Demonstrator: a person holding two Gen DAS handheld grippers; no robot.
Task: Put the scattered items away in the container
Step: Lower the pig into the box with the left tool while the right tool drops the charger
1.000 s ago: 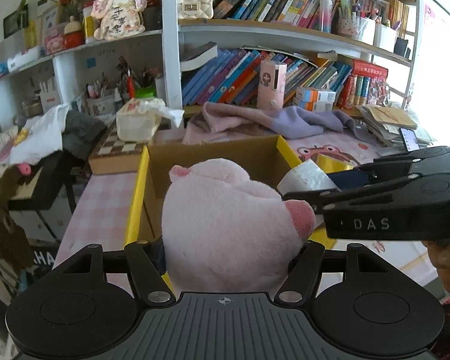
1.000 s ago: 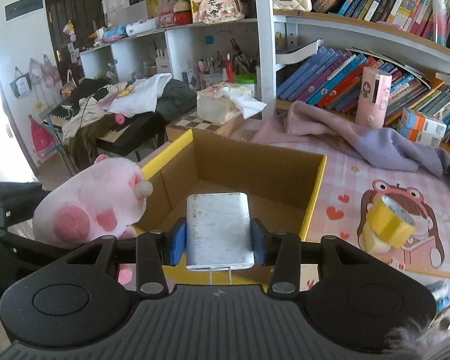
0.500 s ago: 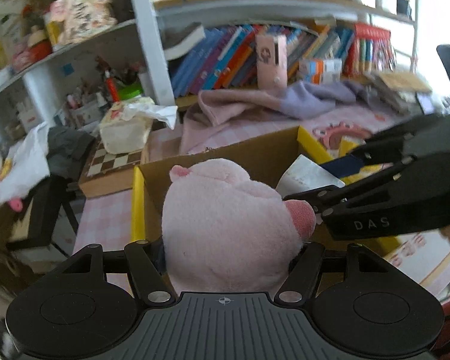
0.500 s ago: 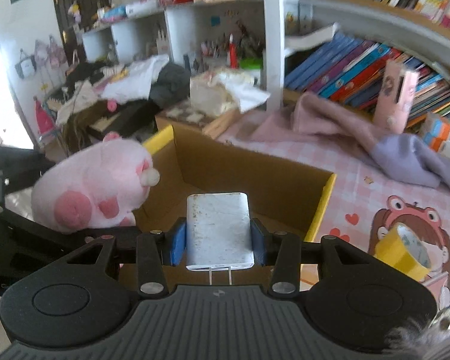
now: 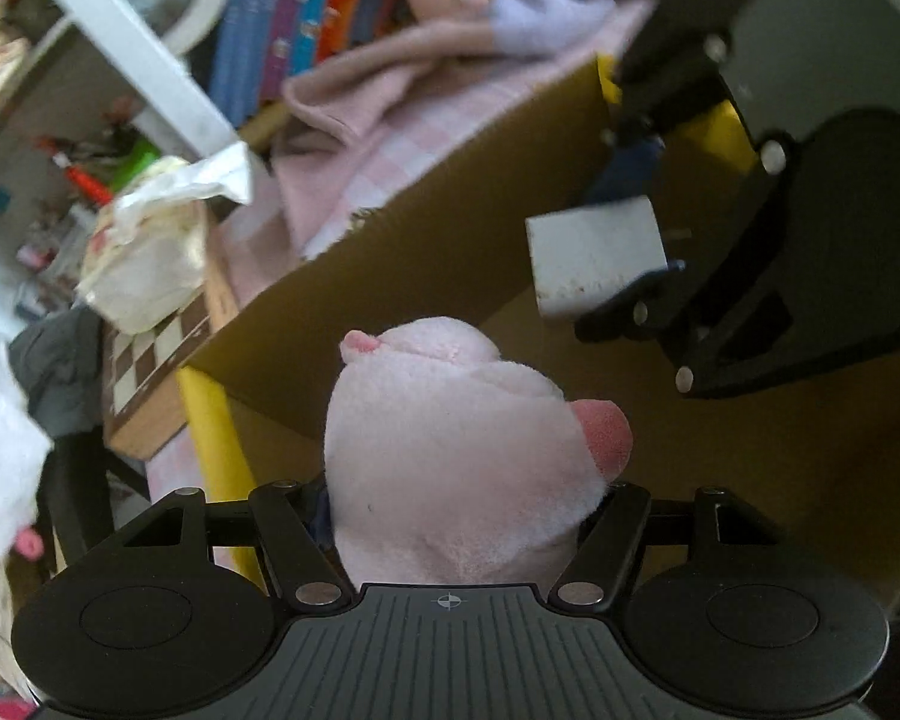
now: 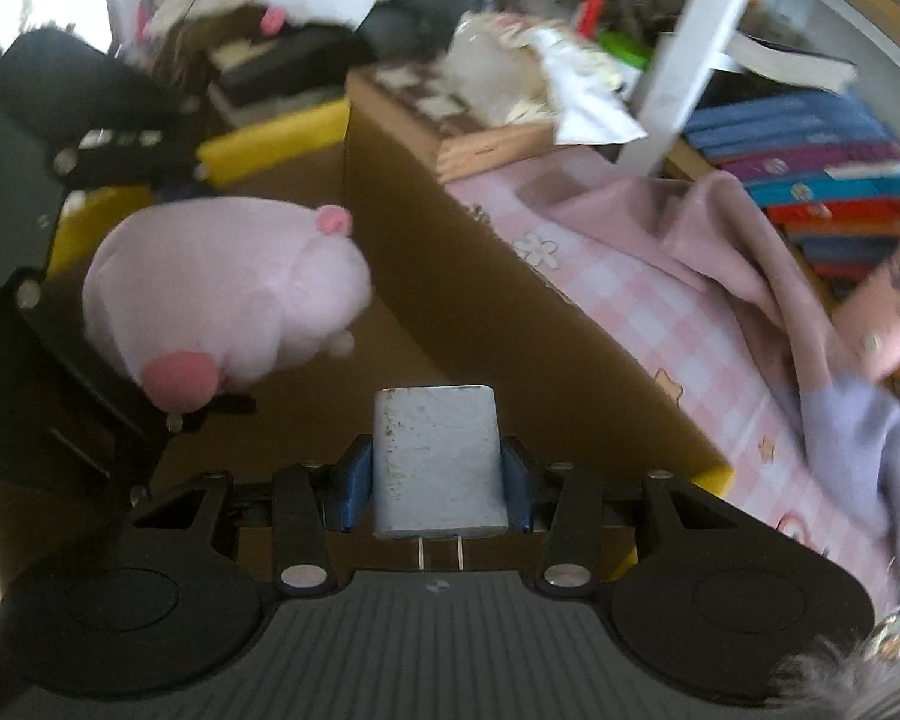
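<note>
Currently, left gripper (image 5: 459, 504) jaws clamp the pink plush pig (image 5: 462, 450); right gripper (image 6: 435, 480) jaws (blue pads) clamp the white charger (image 6: 435, 462). Both items hang over the open cardboard box (image 6: 510, 312).

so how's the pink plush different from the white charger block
The pink plush is soft, rounded and bulky; the white charger block is hard, flat-sided and smaller. The left gripper holds the plush, the right gripper the charger. Both hang over the cardboard box.
</note>
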